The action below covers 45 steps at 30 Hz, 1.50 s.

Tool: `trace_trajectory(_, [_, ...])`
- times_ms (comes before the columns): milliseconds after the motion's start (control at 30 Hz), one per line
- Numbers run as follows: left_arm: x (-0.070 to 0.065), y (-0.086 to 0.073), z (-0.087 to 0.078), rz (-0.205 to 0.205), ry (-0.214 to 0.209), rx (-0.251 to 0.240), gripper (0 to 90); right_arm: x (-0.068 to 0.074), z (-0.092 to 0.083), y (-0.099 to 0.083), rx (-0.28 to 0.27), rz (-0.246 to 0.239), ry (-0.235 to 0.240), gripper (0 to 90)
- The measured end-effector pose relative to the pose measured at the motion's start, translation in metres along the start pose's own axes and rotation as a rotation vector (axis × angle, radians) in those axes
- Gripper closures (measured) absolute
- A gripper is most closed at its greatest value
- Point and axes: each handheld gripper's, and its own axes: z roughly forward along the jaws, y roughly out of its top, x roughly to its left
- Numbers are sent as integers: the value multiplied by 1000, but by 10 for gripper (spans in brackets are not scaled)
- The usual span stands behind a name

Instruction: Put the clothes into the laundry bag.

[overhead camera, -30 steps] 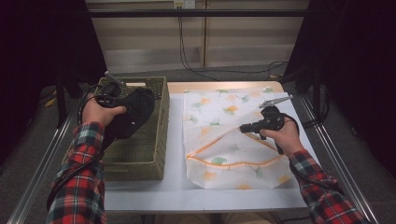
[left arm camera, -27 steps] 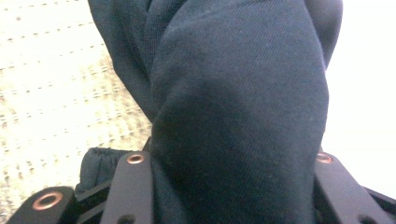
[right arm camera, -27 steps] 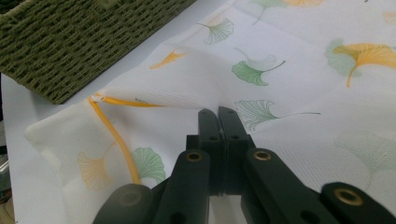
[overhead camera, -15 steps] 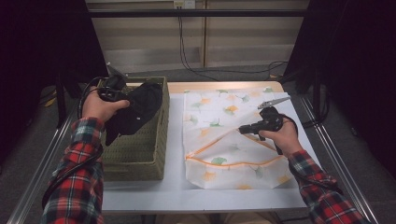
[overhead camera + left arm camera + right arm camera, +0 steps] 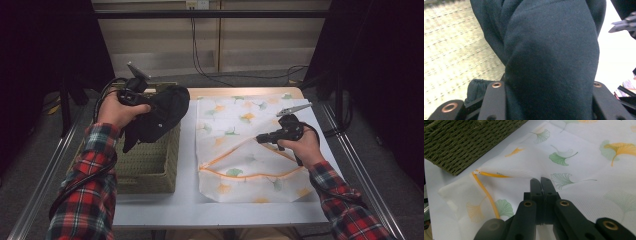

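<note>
Dark garment (image 5: 549, 57) between left jaws, above basket (image 5: 150, 165)

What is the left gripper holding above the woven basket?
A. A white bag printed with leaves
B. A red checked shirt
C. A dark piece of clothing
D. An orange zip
C: the left gripper has its jaws closed on a dark piece of clothing that hangs over the woven basket, while the leaf-print bag lies flat on the table.
</note>
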Motion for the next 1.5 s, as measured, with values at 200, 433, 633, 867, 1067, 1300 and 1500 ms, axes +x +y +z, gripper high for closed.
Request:
trace_trajectory(200, [-14, 5, 7, 38, -23, 8, 555, -1, 2, 2, -1, -9, 5, 900])
trace_trajectory(433, [-26, 11, 14, 77, -42, 24, 555, -4, 1, 1, -2, 2, 6, 900])
trace_trajectory(633, [-37, 14, 19, 94, -61, 28, 555, -3, -1, 1, -7, 1, 3, 900])
trace_trajectory(867, [-52, 17, 24, 127, -64, 33, 554, -2, -3, -1, -4, 6, -3, 900])
trace_trajectory(1067, [-63, 18, 32, 149, -85, 45, 555, -3, -3, -1, -9, 7, -6, 900])
trace_trajectory(1300, [-76, 19, 39, 177, -100, 46, 555, -4, -2, 1, -11, 4, -4, 900])
trace_trajectory(1500, [-86, 16, 45, 197, -118, 54, 554, -2, 0, 4, -10, -4, 1, 900])
